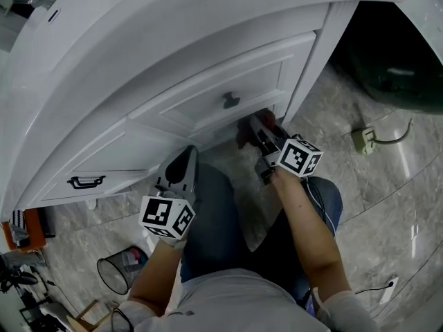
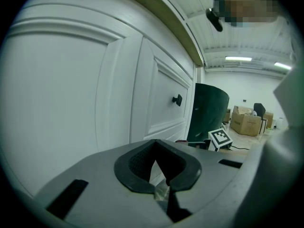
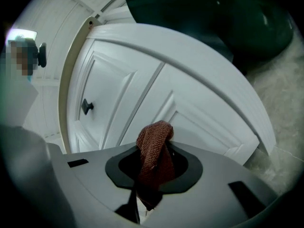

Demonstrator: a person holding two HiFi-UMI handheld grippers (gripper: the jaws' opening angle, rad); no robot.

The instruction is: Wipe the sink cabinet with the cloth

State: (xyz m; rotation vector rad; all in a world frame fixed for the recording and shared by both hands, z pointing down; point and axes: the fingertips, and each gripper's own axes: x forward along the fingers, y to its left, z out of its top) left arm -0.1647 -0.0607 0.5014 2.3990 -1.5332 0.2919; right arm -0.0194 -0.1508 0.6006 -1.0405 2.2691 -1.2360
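The white sink cabinet (image 1: pixel 208 81) fills the upper part of the head view, with a dark knob (image 1: pixel 230 101) on its middle door. My right gripper (image 1: pixel 257 135) is low by the cabinet's bottom edge, shut on a red-brown cloth (image 1: pixel 243 131). In the right gripper view the cloth (image 3: pixel 154 148) sticks out of the right gripper (image 3: pixel 153 172) toward the panelled door (image 3: pixel 156 94); I cannot tell whether it touches. My left gripper (image 1: pixel 181 167) hangs to the left, jaws together and holding nothing, close to the white door (image 2: pixel 71 89) in the left gripper (image 2: pixel 156 167) view.
A drawer with a black handle (image 1: pixel 86 182) is at the cabinet's lower left. A wire wastebasket (image 1: pixel 118 272) stands on the marble floor. A dark green bin (image 1: pixel 394 68) sits right of the cabinet, near a plug and cable (image 1: pixel 362 139). Cardboard boxes (image 2: pixel 247 122) stand far off.
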